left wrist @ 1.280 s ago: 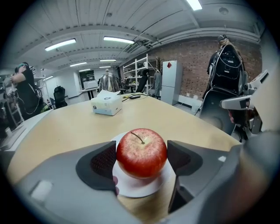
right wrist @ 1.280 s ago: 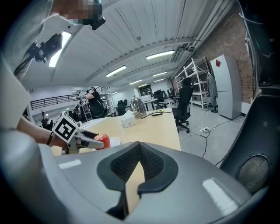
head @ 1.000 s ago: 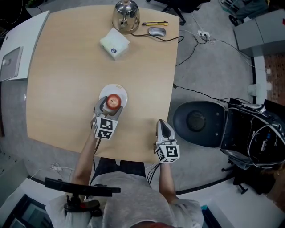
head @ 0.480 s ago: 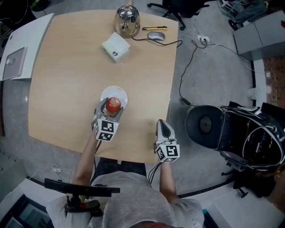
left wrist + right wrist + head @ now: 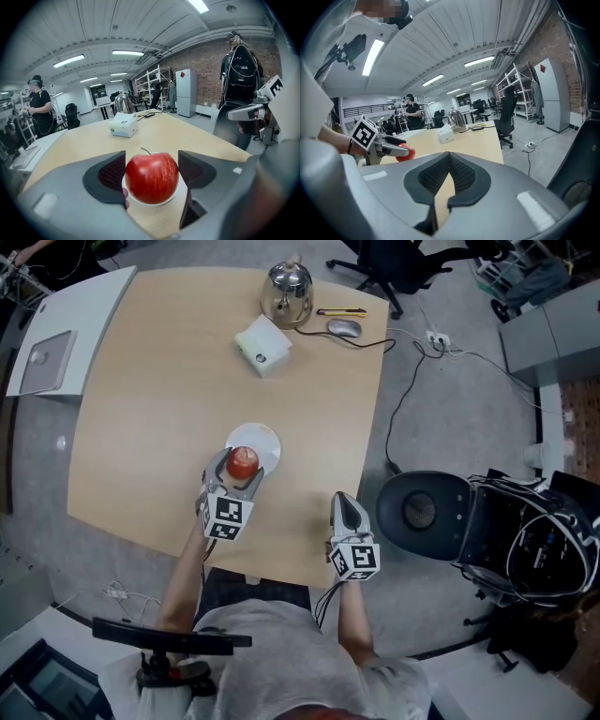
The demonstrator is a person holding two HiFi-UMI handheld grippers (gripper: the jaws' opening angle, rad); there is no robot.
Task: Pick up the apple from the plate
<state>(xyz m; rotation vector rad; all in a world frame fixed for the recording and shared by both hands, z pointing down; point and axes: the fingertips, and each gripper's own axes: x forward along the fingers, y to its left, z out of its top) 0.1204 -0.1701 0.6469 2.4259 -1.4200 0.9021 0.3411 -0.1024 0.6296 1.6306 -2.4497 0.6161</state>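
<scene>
Grasp looks made, lift barely begun. Left tool (image 5: 240, 471) has both dark ribbed pads against the sides of the apple (image 5: 151, 178), jaws wide because the fruit fills the gap between them; a pinch, not a hover. The small white plate (image 5: 268, 441) sits on the tabletop (image 5: 159, 381) directly under and a little beyond the apple. From the left gripper view the plate rim (image 5: 174, 194) shows below the fruit, and from the right gripper view the apple appears held a little above the wood, so I judge it just clear of the plate, though I can't rule out contact underneath. Left to do: carry it well clear of the plate. Right tool (image 5: 344, 504) rests near the tabletop's near edge, well apart from the plate, pads pressed together on nothing. Apple: round, deep red with faint paler streaks, glossy with a light highlight on the upper left, short thin stem standing upright. Skin looks smooth and firm; it sits stem-up in the grip.
</scene>
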